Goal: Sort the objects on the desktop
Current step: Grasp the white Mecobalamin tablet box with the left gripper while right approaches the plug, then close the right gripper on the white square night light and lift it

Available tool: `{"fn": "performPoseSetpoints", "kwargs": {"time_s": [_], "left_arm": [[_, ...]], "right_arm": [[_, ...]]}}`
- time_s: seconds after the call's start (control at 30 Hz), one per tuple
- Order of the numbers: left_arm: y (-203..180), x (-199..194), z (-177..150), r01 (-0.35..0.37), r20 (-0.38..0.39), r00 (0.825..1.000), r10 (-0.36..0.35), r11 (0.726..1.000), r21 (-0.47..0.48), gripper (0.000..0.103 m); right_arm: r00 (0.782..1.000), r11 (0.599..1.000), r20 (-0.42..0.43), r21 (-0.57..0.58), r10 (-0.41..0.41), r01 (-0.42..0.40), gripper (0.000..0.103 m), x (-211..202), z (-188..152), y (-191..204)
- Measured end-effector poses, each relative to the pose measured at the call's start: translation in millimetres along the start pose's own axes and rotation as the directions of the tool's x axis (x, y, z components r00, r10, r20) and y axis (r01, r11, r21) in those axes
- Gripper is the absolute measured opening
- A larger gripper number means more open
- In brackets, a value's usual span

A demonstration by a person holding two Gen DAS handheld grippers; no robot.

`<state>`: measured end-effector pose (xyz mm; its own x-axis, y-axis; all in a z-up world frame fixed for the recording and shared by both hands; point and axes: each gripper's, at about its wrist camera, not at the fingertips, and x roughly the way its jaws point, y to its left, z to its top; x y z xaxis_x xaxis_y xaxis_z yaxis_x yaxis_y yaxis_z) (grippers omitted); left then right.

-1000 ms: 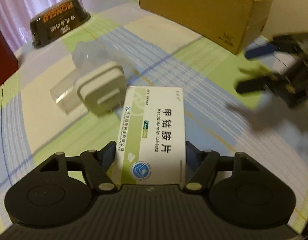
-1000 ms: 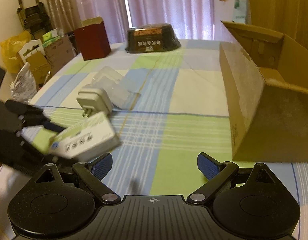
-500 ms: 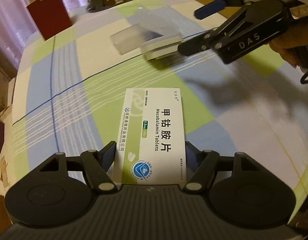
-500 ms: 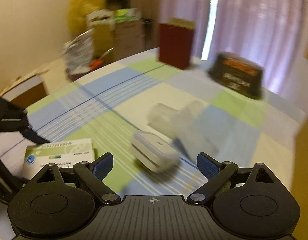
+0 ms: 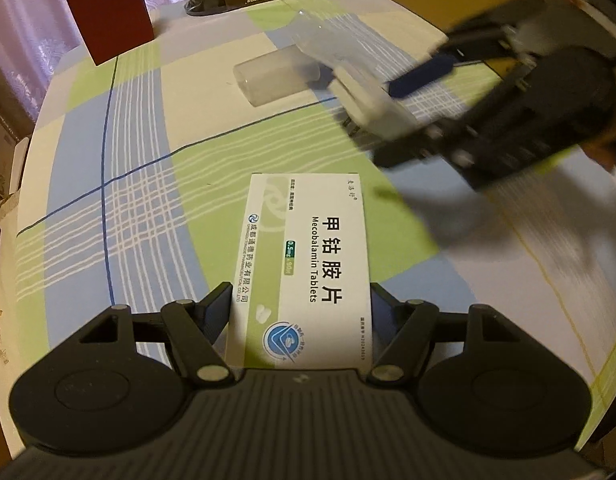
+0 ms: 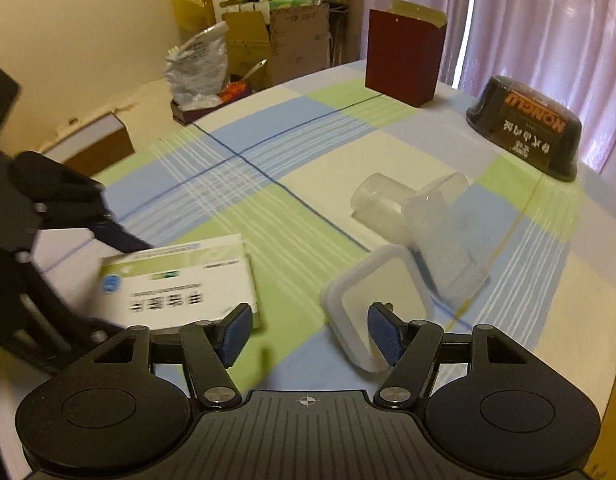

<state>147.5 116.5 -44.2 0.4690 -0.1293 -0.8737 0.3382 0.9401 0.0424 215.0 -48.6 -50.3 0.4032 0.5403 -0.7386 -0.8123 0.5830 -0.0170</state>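
Left tool [image 5: 301, 312] grips the tablet box [image 5: 308, 268] (right tool [image 6: 308, 334] spread wide).

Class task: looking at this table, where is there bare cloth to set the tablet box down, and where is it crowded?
Free: the checked cloth between the maroon carton and the tablet box held in the left tool. Crowded: around the white charger and clear plastic case, where the right tool is.
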Motion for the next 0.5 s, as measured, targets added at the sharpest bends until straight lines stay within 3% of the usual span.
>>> {"fn": "performPoseSetpoints", "kwargs": {"time_s": [0.13, 0.2, 0.23, 0.3, 0.5], "left_arm": [[-2.8, 0.7, 2.4, 0.007, 0.007, 1.0, -0.007, 1.0, 0.001, 0.067], [-4.1, 2.1, 3.8, 0.009, 0.007, 1.0, -0.009, 1.0, 0.004, 0.068], [-4.8, 2.5, 4.6, 0.011, 0.008, 1.0, -0.011, 1.0, 0.007, 0.068], [-5.1, 3.4, 5.9, 0.014, 0.011, 1.0, -0.014, 1.0, 0.01, 0.068], [-5.3, 4.5, 4.4, 0.017, 0.014, 1.0, -0.017, 1.0, 0.021, 0.074]], "right_arm": [[1.0, 0.998, -0.003, 0.065, -0.003, 0.003, 0.068, -10.6, -5.7, -2.1], [1.0, 0.999, -0.001, 0.039, -0.008, 0.008, 0.069, -5.6, -4.7, -2.9], [1.0, 1.0, 0.001, 0.021, -0.011, 0.011, 0.08, -2.4, -3.8, -3.3], [1.0, 1.0, 0.004, -0.014, -0.017, 0.017, 0.088, 4.2, -2.1, -4.1], [0.999, 0.992, 0.015, -0.12, -0.033, 0.035, 0.088, 23.8, 3.0, -6.5]]}}
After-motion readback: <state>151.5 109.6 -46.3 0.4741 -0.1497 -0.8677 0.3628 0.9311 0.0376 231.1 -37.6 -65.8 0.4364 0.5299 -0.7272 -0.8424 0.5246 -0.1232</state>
